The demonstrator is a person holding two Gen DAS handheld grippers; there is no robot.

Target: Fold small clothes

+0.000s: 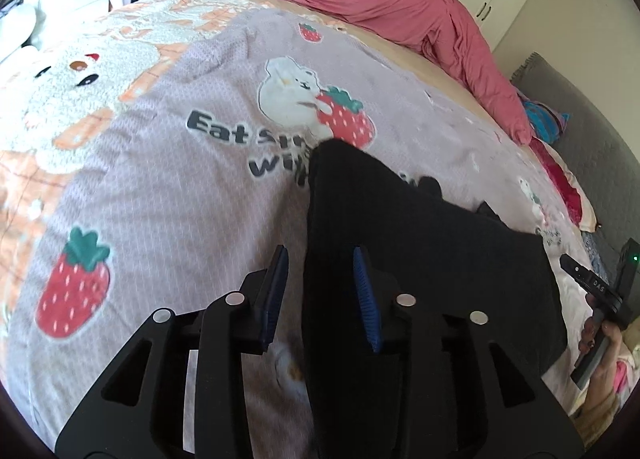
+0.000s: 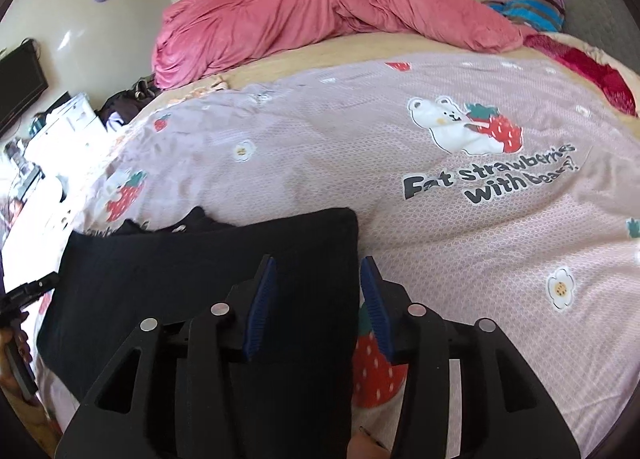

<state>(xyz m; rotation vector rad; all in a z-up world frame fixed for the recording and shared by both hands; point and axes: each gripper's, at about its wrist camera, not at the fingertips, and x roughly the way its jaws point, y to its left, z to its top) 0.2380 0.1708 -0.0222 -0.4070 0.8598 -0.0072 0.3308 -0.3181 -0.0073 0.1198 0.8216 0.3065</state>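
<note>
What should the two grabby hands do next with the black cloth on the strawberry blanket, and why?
Probably close both on the flat black fabric garment. The left gripper is open with the cloth's left edge between its blue pads, and the right gripper is open straddling the right edge. Neither is holding it yet. The cloth lies flat on the lilac strawberry-print bedspread, so pinching both edges likely comes before any folding.

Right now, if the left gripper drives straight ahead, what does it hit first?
Probably the left edge of the black garment: the open left gripper straddles it above the strawberry-print quilt. Depth is unclear.
</note>
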